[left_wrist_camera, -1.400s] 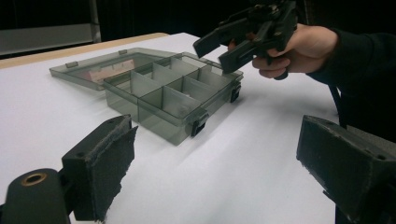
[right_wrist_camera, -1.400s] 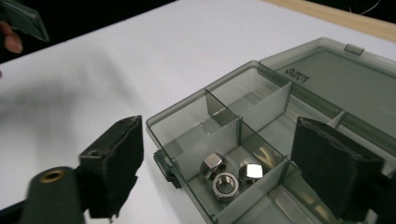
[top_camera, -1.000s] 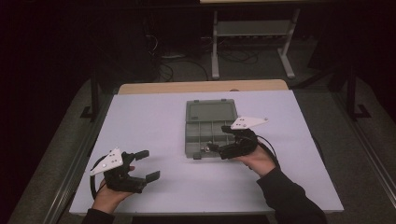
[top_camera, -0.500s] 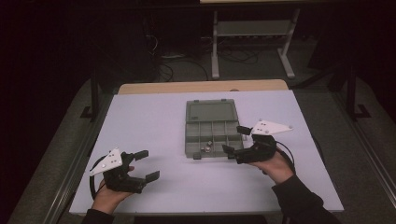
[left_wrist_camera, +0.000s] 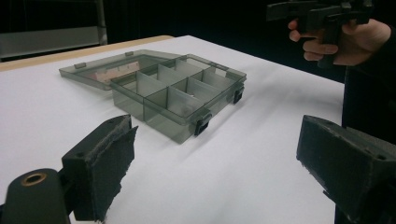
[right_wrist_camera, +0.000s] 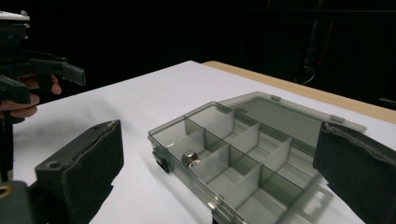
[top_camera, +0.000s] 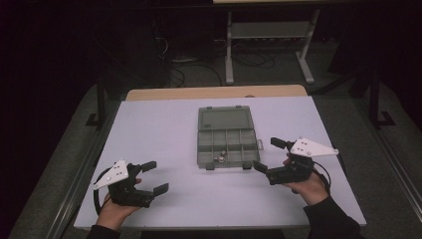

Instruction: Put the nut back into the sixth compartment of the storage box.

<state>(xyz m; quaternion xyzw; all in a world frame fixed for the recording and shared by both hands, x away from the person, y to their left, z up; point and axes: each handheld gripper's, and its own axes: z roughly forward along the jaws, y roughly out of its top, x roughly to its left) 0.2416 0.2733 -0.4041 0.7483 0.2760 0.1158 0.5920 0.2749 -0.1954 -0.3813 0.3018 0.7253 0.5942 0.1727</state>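
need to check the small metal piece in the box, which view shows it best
The right gripper view: the small metal piece sits close and sharp in a near-row compartment. The high view shows it as a tiny glint; the left gripper view, a faint speck.

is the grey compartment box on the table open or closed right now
Open. The box's lid lies flat on the table behind it, and the compartments are uncovered, one holding a small metal piece.

Open grey compartment box (top_camera: 226, 139) flat mid-table, lid back, small metal nut (right_wrist_camera: 190, 157) inside.
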